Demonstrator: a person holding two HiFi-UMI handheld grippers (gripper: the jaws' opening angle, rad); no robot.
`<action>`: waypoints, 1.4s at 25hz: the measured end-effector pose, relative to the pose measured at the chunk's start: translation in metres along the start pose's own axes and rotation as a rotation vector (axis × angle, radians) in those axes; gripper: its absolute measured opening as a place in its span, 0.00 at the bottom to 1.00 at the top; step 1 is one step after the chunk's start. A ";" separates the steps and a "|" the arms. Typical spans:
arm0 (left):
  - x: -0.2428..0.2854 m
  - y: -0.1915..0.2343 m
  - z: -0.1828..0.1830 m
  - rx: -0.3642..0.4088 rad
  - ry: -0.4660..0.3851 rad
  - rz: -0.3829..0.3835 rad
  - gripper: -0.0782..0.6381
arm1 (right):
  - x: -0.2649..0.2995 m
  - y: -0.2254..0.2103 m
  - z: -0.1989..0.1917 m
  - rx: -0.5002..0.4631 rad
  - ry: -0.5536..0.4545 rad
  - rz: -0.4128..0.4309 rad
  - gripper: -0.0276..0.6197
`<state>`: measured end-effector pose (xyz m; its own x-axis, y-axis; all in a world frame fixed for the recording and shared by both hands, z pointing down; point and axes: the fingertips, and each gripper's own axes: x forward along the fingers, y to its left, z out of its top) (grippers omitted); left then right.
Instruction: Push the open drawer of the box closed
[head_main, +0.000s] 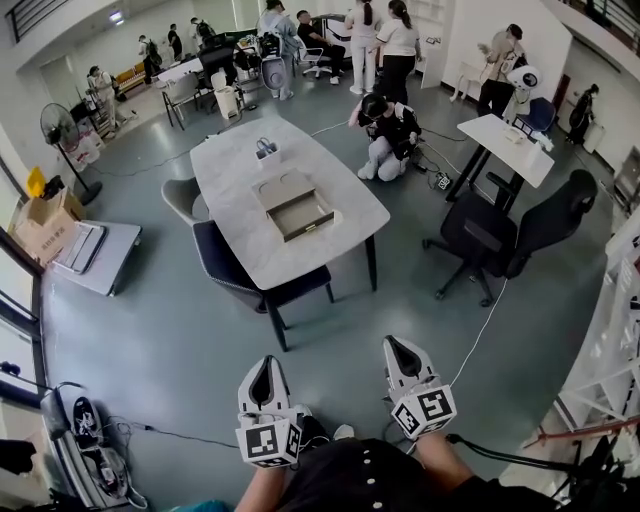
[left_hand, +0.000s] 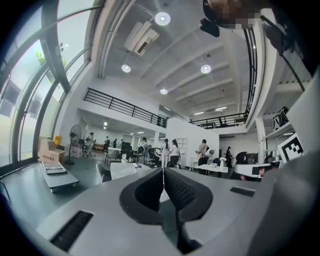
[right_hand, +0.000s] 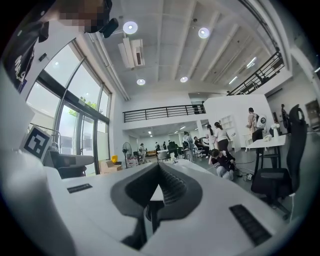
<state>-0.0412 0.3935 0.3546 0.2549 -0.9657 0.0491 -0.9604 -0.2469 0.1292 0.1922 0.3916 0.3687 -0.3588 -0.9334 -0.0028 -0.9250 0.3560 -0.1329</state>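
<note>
Down at the bottom of the head view, left hand-held gripper and right hand-held gripper sit close to the person's body over bare floor. Both have jaws pressed together at the tips with nothing between them, confirmed in the left gripper view and the right gripper view. Both point up and out into the room, well apart from the work. The box lies near the middle of the white bench, its drawer pulled out toward the person's side, inside visible. A dark chair stands at the near bench edge. Step looks like pre-approach, no contact yet. Next move likely calls for walking up to the bench, dropping one closed tip to the drawer front, and pushing straight along the slide; the box may skid if it isn't braced.
</note>
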 end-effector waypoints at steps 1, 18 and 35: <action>0.001 0.000 0.000 0.000 0.000 0.004 0.13 | 0.002 -0.001 0.000 0.003 0.001 0.001 0.04; 0.087 0.017 -0.004 -0.018 0.003 -0.014 0.13 | 0.075 -0.032 -0.004 0.000 0.021 0.005 0.04; 0.206 0.086 0.006 -0.029 0.047 -0.045 0.13 | 0.209 -0.045 -0.005 -0.005 0.061 -0.033 0.04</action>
<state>-0.0719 0.1732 0.3701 0.3032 -0.9487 0.0894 -0.9443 -0.2866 0.1615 0.1580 0.1806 0.3788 -0.3349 -0.9402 0.0622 -0.9370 0.3254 -0.1271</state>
